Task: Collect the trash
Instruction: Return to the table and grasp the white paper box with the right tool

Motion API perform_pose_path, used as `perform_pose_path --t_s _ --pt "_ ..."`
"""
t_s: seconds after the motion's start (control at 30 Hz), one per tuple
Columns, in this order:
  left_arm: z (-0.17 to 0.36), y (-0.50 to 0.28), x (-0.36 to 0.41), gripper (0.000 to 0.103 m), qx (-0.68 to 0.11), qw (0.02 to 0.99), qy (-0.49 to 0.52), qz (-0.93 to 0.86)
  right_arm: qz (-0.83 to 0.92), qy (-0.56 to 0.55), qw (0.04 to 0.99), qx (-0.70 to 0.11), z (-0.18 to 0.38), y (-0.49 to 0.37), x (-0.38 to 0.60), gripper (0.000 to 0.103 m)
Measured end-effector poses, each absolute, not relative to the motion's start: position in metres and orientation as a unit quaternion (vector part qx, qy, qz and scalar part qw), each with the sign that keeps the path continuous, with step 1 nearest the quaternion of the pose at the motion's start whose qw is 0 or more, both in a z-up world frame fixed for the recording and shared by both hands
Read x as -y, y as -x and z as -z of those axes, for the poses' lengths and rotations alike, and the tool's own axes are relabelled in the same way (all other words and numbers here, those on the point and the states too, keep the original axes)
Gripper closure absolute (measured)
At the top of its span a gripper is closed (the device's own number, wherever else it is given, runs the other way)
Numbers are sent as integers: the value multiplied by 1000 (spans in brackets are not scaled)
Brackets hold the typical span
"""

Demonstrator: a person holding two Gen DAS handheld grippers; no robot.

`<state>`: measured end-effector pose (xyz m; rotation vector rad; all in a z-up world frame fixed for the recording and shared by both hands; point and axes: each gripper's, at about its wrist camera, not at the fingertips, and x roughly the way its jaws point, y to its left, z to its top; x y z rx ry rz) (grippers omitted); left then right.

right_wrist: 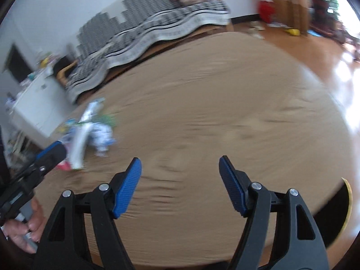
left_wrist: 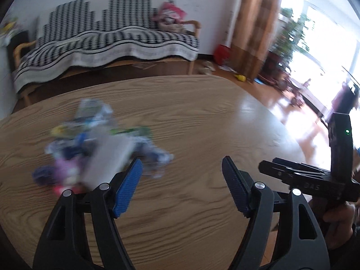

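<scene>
Blue ribbed pads line both tools, and each set of jaws stands wide apart with nothing between: the left gripper (left_wrist: 182,164) hovers over bare wood, and the right gripper (right_wrist: 180,164) does likewise in its own view. From the left wrist camera the right gripper's black body (left_wrist: 315,180) intrudes at 3 o'clock, partly cut by the frame; from the right wrist camera the left gripper (right_wrist: 48,155) enters at 9 o'clock, the hand (right_wrist: 24,227) holding it half hidden. Just beyond the left gripper's left pad, at about 10 o'clock, lies the trash pile (left_wrist: 96,148), a smeared heap of wrappers on the desk (left_wrist: 202,117); motion blur blends white, blue, purple, pink and green, so single pieces cannot be separated. One pale, flat, elongated piece (left_wrist: 108,162) runs from near the pad toward 7 o'clock. The same heap (right_wrist: 90,130) sits toward the desk's left edge in the right wrist view. The rest of the rounded wooden top is open. Farther off stand a sofa (left_wrist: 108,42) under a checked throw, a curtain (left_wrist: 254,27) and a glaring window (left_wrist: 326,45).
</scene>
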<state>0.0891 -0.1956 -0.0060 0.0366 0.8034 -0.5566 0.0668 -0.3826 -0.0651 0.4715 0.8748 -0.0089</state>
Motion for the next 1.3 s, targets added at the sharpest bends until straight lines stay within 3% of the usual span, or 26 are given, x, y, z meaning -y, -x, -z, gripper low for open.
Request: perform_pose_path --t_s 0.47,0.63,0.87,0.93,1.0,1.1,1.3 --pt "19 -133 14 31 -404 900 70 145 -123 -262 852 -436 69 -142 251 40" --pt "22 -135 16 31 -404 899 62 155 -125 -287 837 -449 84 -167 233 41" --pt "33 -130 47 31 -400 896 11 192 -124 -341 817 -447 97 -184 238 51" --pt "36 -129 57 31 -395 897 -7 196 -122 -349 815 -447 101 -187 238 56" --pt "39 -129 64 31 -395 897 -17 199 -129 -360 808 -449 104 -188 240 68" --pt "43 -132 73 31 -397 895 -25 202 -141 -361 808 -443 98 -185 240 75" --pt "49 -138 88 31 -394 895 -43 204 -159 -321 838 -411 62 -157 254 75"
